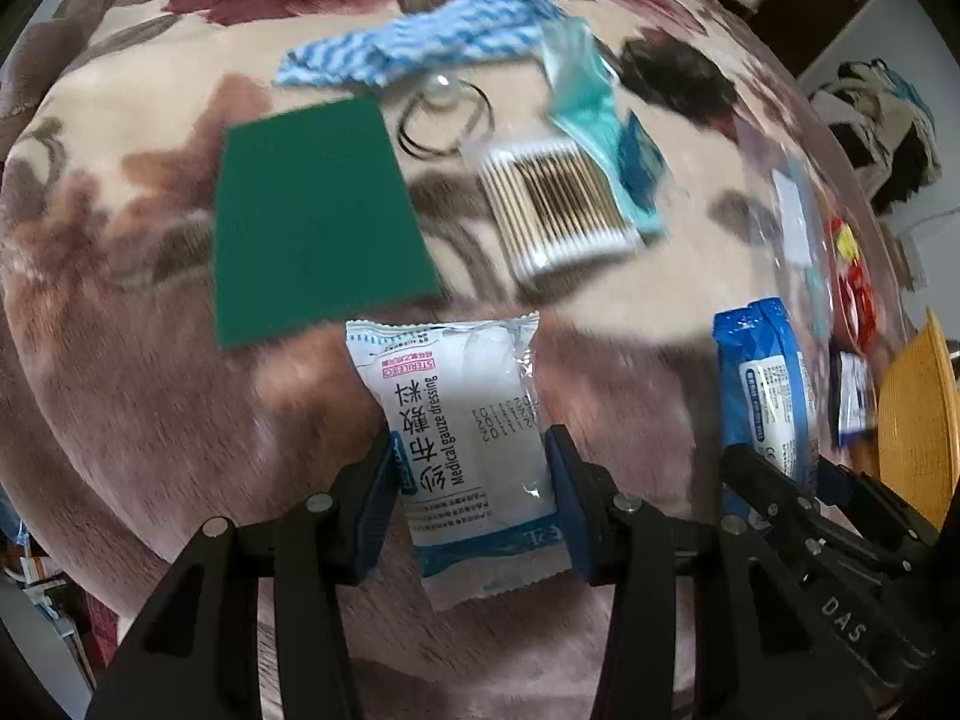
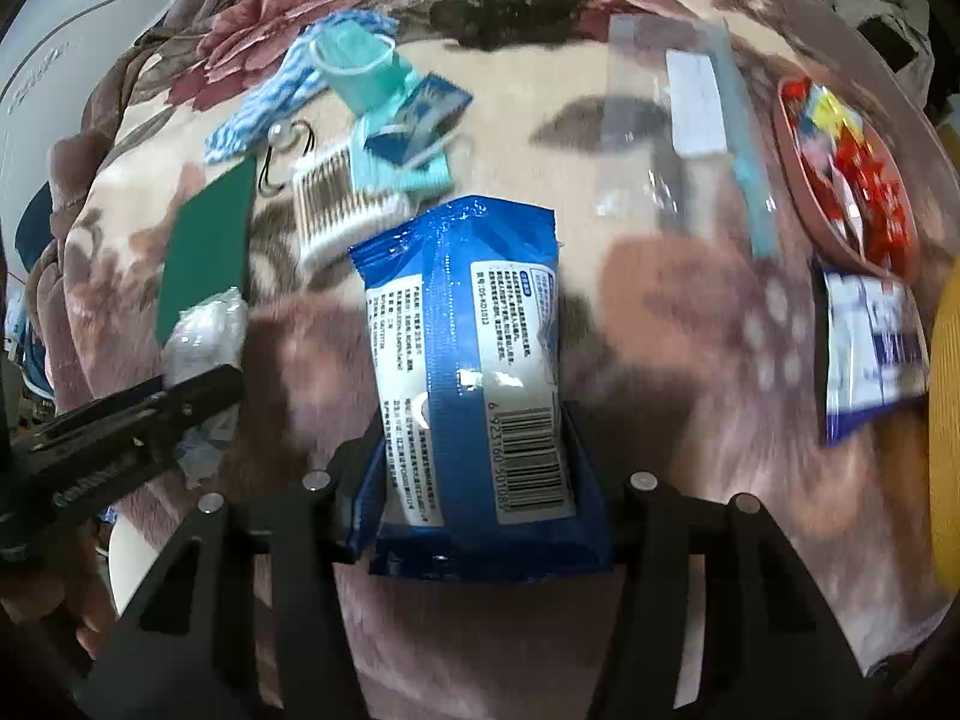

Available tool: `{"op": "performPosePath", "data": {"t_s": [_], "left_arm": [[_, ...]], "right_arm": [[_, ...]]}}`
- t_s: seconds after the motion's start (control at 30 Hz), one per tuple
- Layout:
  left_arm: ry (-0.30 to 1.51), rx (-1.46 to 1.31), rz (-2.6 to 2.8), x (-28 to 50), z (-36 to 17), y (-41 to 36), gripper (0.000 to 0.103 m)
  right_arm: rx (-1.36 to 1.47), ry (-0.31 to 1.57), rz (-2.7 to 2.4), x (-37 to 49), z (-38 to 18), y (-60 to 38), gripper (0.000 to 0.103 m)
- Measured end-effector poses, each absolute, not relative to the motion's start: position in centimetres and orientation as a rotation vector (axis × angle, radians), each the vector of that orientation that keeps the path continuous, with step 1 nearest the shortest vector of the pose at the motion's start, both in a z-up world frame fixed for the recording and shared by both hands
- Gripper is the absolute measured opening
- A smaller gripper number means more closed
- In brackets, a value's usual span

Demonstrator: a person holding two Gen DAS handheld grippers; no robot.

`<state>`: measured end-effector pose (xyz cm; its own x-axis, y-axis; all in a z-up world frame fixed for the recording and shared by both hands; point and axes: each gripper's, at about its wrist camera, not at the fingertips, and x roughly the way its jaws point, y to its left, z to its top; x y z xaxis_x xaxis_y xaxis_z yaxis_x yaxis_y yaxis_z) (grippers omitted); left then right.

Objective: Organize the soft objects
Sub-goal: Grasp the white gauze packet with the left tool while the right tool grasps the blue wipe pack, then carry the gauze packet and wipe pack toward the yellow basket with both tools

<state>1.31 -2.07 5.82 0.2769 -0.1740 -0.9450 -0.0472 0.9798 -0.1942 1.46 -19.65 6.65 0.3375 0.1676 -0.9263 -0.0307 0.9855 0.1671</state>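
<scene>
Gauze packet point(image 1: 468, 450) pinched in left gripper point(image 1: 474, 480) jaws, blue wipes pack point(image 2: 474, 372) seemingly clamped in right gripper point(image 2: 480, 480) jaws

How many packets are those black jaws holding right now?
2. A white gauze packet sits in the left gripper; a blue wipes packet sits in the right gripper. Other packets lie on the blanket.

Bare blanket point(image 2: 690, 324) ahead of right tool, green pad point(image 1: 312, 216), cotton swabs point(image 1: 558, 204) crowding left.

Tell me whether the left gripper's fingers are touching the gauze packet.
Touching. The left wrist view shows both fingers of the left gripper pressed against the gauze packet.
</scene>
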Motion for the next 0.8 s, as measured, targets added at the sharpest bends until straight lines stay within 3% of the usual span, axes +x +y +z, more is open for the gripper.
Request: {"op": "performPosePath", "data": {"t_s": [0.17,0.43,0.5,0.8], "left_arm": [[1.305,-0.159,-0.111,1.0,4.5,-3.5,0.05],[1.323,-0.124,-0.118,0.8,2.8,-4.1,0.062],[1.317,-0.124,-0.115,0.6,3.0,-4.3,0.051],[1.247,-0.104,-0.126,-0.2,6.4,-4.2,0.047]], "right_arm": [[0.128,1.253,0.112,-0.3,5.8,-19.6,0.055],[0.139,1.26,0.119,-0.2,4.8,-19.9,0.057],[0.14,1.258,0.123,-0.3,4.5,-20.0,0.056],[0.189,1.211,0.123,-1.0,6.0,-21.0,0.054]]}}
